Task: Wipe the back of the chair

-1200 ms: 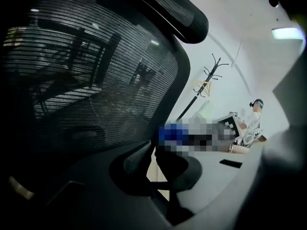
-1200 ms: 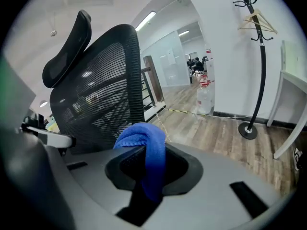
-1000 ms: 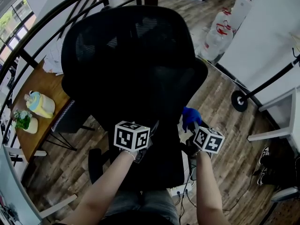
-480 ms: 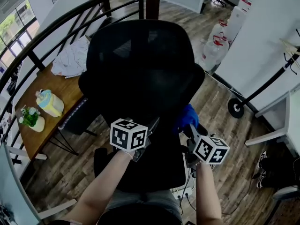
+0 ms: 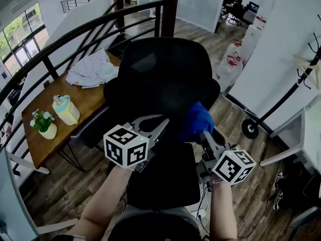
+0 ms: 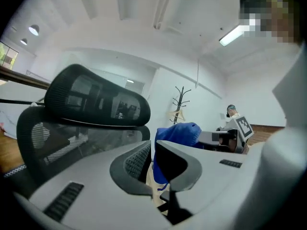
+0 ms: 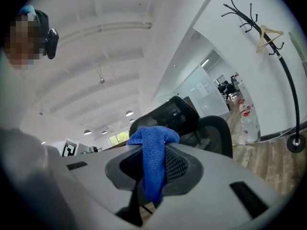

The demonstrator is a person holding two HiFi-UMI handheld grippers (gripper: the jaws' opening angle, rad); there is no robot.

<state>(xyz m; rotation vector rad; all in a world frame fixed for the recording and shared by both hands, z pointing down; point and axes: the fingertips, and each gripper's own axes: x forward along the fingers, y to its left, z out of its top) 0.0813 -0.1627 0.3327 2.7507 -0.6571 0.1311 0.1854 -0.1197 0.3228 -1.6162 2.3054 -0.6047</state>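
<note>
Wood flooring and a curved railing lay beyond the black chair back (image 5: 160,79), which filled the middle of the head view. The right claw (image 5: 199,128) gripped the blue cloth (image 5: 195,118), which had risen from low beside the seat to the backrest's 5 o'clock edge, so wiping looked ready to begin. The left claw (image 5: 159,124) sat closed and empty at 7 o'clock. Whether the cloth touched the mesh was unclear.
</note>
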